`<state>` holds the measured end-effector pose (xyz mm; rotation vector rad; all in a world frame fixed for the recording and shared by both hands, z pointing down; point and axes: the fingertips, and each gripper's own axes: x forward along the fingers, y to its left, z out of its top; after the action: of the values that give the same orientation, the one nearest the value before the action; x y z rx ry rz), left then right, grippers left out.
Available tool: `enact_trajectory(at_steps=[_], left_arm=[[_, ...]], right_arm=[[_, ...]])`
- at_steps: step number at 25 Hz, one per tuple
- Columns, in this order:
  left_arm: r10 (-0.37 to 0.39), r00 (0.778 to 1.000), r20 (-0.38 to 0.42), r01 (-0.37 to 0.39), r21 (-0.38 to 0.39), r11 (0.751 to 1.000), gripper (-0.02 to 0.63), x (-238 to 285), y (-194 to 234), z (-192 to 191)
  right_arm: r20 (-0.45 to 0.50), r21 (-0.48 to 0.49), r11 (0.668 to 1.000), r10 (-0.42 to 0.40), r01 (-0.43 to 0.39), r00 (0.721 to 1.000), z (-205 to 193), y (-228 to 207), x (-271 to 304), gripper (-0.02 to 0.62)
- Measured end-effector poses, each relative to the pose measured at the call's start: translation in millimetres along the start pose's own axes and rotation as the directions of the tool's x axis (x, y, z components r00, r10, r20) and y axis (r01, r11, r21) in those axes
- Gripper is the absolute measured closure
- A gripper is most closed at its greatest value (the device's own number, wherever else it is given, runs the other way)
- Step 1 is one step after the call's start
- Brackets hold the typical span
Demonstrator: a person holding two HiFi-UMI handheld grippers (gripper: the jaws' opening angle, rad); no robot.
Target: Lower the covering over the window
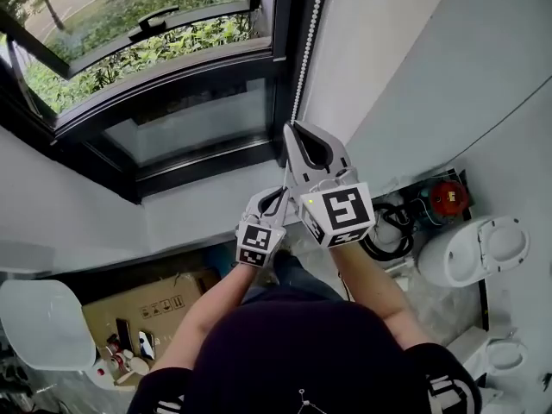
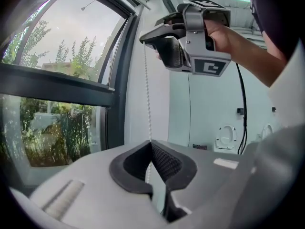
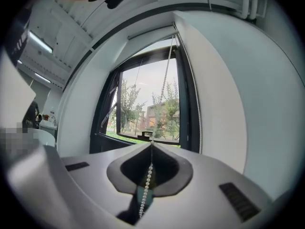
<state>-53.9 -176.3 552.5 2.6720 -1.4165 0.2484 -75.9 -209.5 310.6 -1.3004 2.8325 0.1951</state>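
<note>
Bead chain [image 1: 309, 50] hangs taut just right of the window [image 1: 172, 84], pinched in the closed left gripper [image 1: 282, 192] and, higher up, the closed right gripper [image 1: 294, 129], likely for hand-over-hand pulling. Thin, white and beaded, it climbs to the blind [image 3: 151, 32], apparently rolled up at the recess top, glass uncovered.

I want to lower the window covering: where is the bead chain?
Head view: the bead chain hangs right of the window frame, pinched by the right tool and, below it, the left tool.

The bead chain [image 1: 310, 50] runs off the head view's top edge.
</note>
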Motion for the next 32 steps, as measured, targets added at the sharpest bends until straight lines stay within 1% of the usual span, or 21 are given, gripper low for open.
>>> enact_trajectory(at_steps=[2,3,5,7,9,11,13,16,18,22,25,29,32], left_arm=[[-0.011,1.000,-0.026,0.012,0.030,0.999,0.594,-10.0,-8.9,-14.2],[-0.020,0.999,-0.041,0.021,0.040,0.999,0.594,-13.8,-12.5,-20.6],[-0.036,0.996,-0.076,0.037,0.015,0.999,0.594,-19.2,-18.3,-33.2],[-0.050,0.993,-0.110,0.048,-0.019,0.999,0.594,-23.0,-25.0,-44.4],[-0.058,0.989,-0.137,0.055,-0.026,0.998,0.592,-25.9,-29.7,-53.0],[-0.062,0.985,-0.160,0.057,-0.036,0.998,0.592,-27.9,-31.5,-60.9],[-0.079,0.980,-0.184,0.069,-0.064,0.996,0.592,-27.4,-32.7,-69.3],[-0.097,0.968,-0.229,0.079,-0.086,0.993,0.591,-26.9,-35.5,-82.4],[-0.103,0.965,-0.241,0.083,-0.093,0.992,0.591,-27.1,-39.0,-86.9],[-0.090,0.970,-0.225,0.064,-0.123,0.990,0.586,-29.0,-42.0,-82.9],[-0.054,0.979,-0.195,0.028,-0.132,0.991,0.566,-31.1,-35.9,-71.0],[0.008,0.993,-0.117,-0.021,-0.107,0.994,0.565,-38.6,-24.7,-38.3],[0.053,0.996,-0.066,-0.059,-0.086,0.995,0.565,-48.3,-13.3,-9.1]], right_arm=[[-0.035,0.025,1.000,0.003,-0.002,0.999,-10.8,10.5,-9.4,0.582],[-0.049,0.021,1.000,0.000,0.001,0.999,-15.5,14.7,-13.5,0.583],[-0.077,0.002,1.000,-0.009,0.009,0.997,-25.0,20.8,-19.6,0.582],[-0.102,0.019,1.000,-0.007,0.009,0.995,-35.6,24.6,-24.5,0.583],[-0.121,0.030,1.000,-0.002,0.006,0.993,-44.7,27.1,-27.5,0.583],[-0.142,0.000,1.000,0.002,-0.002,0.990,-52.6,30.3,-27.6,0.583],[-0.163,-0.017,1.000,0.010,-0.013,0.987,-61.9,32.7,-26.1,0.583],[-0.193,0.004,1.000,0.014,-0.014,0.981,-79.5,31.3,-25.8,0.583],[-0.219,0.017,1.000,0.019,-0.015,0.976,-91.4,28.3,-27.1,0.583],[-0.268,0.025,0.999,0.049,-0.044,0.962,-112.8,24.5,-27.6,0.583],[-0.295,0.021,0.997,0.072,-0.068,0.953,-128.1,23.9,-25.7,0.583],[-0.333,0.028,0.996,0.093,-0.089,0.938,-154.5,24.6,-30.7,0.583],[-0.356,0.030,0.995,0.104,-0.100,0.929,-171.2,24.8,-34.7,0.583]])
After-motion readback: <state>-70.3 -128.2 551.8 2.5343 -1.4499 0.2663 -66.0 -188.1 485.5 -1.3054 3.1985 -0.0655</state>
